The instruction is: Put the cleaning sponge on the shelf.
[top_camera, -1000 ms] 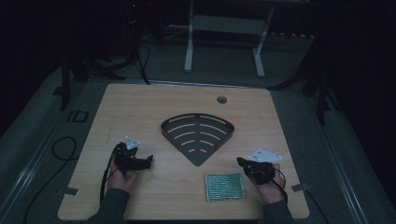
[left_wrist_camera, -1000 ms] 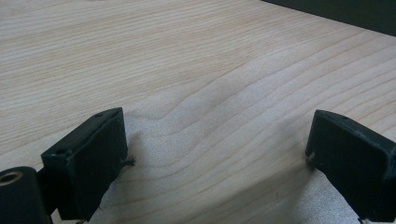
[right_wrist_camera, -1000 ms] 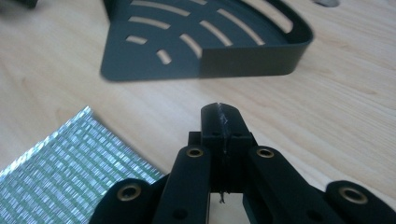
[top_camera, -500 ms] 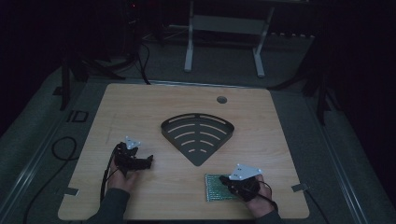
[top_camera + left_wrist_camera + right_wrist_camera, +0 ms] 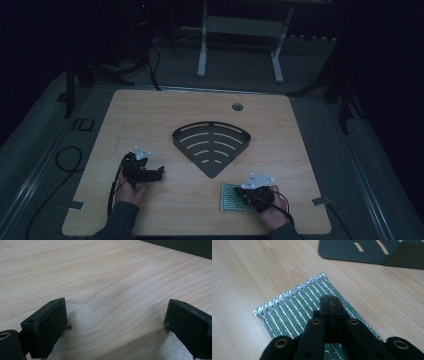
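right gripper (image 5: 329,300) sits right over the foil pouch (image 5: 294,312), jaws pressed together with no gap i can see; whether there's foil pinched between them i can't tell, the tips hide that spot. in the high view the pouch (image 5: 234,196) lies flat near the counter's (image 5: 150,115) near edge, toward the near-right corner, and the right gripper (image 5: 250,195) is on its right portion, so the thing is directly under and slightly ahead of the tips, not off to a side. pouch is roughly square, stripes run along the gripper's line of sight, one corner pointing away toward the black slotted tray (image 5: 211,146), which sits mid-counter just past the pouch, apart from it. left gripper (image 5: 159,172) is well apart toward the near-left, jaws wide over bare wood in its own view (image 5: 117,320), nothing between them. right hand is clearly the nearer one. my read: next move hinges on the pouch-to-tray direction, forward and a bit left; if the jaws hold nothing, they need to open and catch an edge first.
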`<state>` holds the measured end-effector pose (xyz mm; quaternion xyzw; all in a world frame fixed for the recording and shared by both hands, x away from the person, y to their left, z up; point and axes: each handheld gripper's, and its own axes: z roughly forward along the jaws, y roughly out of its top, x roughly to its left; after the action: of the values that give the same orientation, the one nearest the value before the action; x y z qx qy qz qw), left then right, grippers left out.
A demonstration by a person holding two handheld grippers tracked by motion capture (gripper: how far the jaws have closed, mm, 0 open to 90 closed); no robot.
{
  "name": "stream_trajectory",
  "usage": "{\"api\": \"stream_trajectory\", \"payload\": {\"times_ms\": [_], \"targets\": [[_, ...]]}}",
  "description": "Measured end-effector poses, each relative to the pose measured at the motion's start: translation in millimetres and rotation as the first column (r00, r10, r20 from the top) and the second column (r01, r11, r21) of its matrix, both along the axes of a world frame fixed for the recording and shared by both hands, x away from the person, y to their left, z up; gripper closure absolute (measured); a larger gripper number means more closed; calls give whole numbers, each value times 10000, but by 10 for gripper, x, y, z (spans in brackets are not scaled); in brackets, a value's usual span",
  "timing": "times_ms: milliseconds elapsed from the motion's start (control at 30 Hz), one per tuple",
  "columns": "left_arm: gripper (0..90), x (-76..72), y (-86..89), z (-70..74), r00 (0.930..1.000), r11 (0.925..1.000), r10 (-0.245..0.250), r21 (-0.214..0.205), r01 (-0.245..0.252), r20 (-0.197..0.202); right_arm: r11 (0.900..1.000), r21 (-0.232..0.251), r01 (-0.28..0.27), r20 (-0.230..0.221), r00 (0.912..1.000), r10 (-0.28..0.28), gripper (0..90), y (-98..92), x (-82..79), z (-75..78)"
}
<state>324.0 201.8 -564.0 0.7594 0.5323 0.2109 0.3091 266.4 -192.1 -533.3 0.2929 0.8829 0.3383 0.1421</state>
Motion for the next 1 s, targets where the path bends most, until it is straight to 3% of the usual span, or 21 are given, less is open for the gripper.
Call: {"api": "stream_trajectory", "payload": {"times_ms": [467,800,1000], "targets": [[45,1,-1,0,10000,10000,-6,6,6,-4,9936,20,1130,-46,9936,-1130,899,-197,199,10],[41,5,-3,0,10000,10000,-8,21,9,-15,9933,135,1147,-179,9933,-1145,899,-214,287,3],[40,6,-3,0,10000,10000,-13,25,13,-18,9966,117,812,-327,9962,-808,898,-159,376,10]]}}
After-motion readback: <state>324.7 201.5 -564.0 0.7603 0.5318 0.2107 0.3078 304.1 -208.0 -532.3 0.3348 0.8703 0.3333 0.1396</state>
